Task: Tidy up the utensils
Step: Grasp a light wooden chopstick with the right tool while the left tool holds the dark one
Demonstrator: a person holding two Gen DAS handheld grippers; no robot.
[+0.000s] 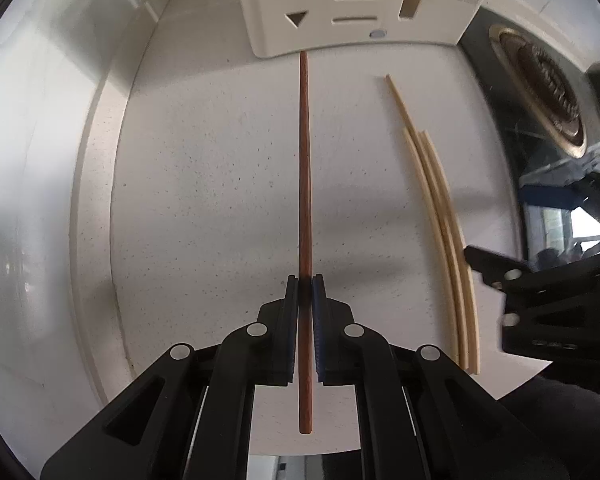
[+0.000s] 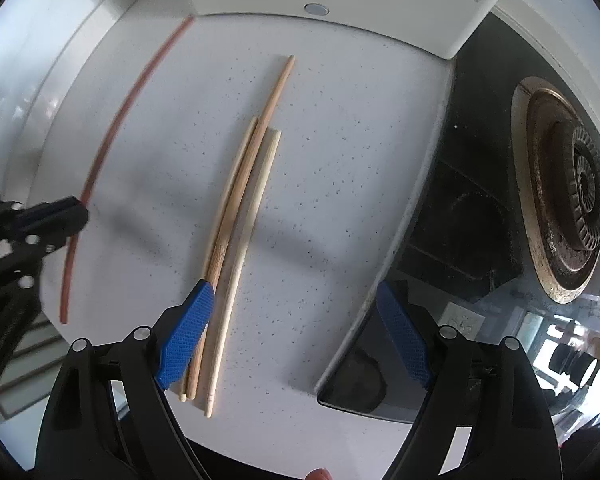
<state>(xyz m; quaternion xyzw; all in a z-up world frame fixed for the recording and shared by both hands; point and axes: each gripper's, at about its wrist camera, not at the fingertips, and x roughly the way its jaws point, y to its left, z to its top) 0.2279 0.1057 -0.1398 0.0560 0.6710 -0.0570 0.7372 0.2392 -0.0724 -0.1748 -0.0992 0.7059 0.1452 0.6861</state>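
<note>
Pinching the red chopstick [image 1: 305,208] mid-frame in the left gripper [image 1: 305,284], tip near the holder [image 1: 364,4] at top, risks pivoting and missing a slot, while the wide-open right gripper [image 2: 296,308] could scatter the pale chopsticks [image 2: 240,216] at centre.

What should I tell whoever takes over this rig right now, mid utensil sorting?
Left gripper: shut on the reddish-brown chopstick, its tip pointing at the cream utensil holder.
Right gripper: open, hovering over the three pale chopsticks lying together on the counter.
Done: nothing visibly slotted from this pile.
Left: slot the brown one, then the three pale ones.
</note>
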